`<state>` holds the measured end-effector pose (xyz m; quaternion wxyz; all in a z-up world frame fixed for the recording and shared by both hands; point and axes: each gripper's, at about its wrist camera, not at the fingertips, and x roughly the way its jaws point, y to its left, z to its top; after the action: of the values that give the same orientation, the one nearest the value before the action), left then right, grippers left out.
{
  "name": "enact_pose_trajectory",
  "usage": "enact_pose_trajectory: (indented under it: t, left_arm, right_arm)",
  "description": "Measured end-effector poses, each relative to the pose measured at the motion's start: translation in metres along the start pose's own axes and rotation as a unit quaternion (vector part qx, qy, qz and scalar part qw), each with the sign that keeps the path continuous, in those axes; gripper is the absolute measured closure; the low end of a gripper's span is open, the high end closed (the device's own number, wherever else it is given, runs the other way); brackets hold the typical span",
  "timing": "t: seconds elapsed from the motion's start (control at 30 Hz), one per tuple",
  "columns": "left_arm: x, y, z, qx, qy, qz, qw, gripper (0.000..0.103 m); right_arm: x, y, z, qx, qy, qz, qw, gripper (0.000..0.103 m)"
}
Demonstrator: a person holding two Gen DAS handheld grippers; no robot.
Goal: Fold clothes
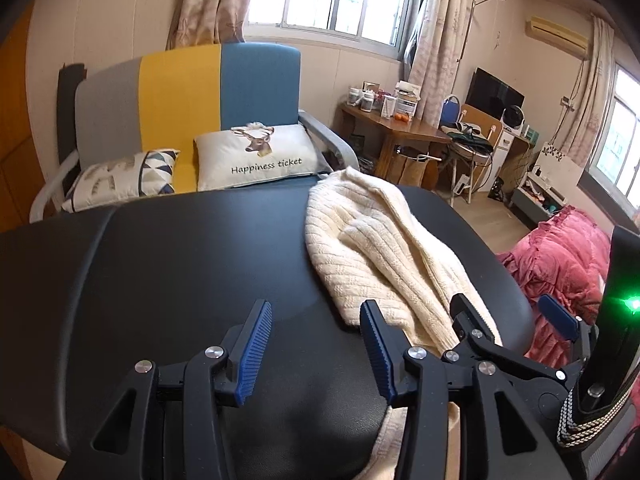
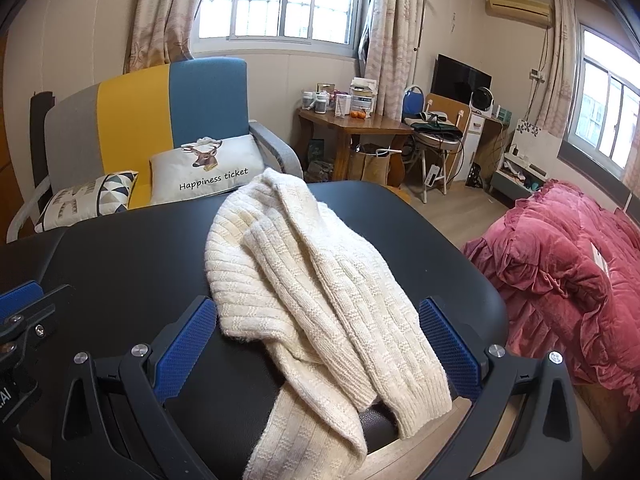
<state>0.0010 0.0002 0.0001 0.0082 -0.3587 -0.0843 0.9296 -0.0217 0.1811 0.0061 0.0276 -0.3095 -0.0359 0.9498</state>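
**Sweater lying bunched on the black table, both grippers hovering**

Sweater (image 2: pixel 304 280) sprawling in a loose diagonal heap across the right part of the black padded table (image 1: pixel 160 264), one knit end drooping over the near edge (sleeve or hem, can't tell). Not looking folded flat at all, more like dropped or mid-rearrange; fitting either reading, honestly.

Left gripper (image 1: pixel 316 344) hanging over bare table just beside the knit's near-left edge, jaws wide apart, gripping nothing. Right gripper (image 2: pixel 316 344) straddling the heap from above, jaws apart too, cloth sitting between the blue pads without being pinched. Probably lining up for a grab at two points.

Left view catching the right gripper from the side. Right view showing the dangling end and the pink quilt (image 2: pixel 560 272) much better.
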Motion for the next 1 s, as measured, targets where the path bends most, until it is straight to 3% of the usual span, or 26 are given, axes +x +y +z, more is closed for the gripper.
enact_pose_trajectory:
  t: [0.3, 0.47, 0.67, 1.0]
  left_arm:
    - [-0.021, 0.000, -0.016, 0.002, -0.056, 0.022, 0.9982, 0.054]
    - [-0.007, 0.020, 0.000, 0.004, -0.033, 0.029, 0.9990, 0.053]
    - [0.010, 0.038, -0.008, -0.025, 0.006, 0.009, 0.9996, 0.053]
    - [0.021, 0.053, -0.019, -0.036, 0.032, 0.020, 0.9986, 0.053]
  right_arm:
    - [-0.001, -0.001, -0.005, 0.000, 0.008, 0.006, 1.000, 0.000]
    - [-0.002, -0.006, -0.005, 0.012, 0.007, 0.021, 1.000, 0.000]
    - [-0.001, -0.005, -0.007, 0.008, 0.016, 0.026, 0.999, 0.000]
    - [-0.002, 0.007, -0.009, -0.009, 0.019, 0.030, 0.999, 0.000]
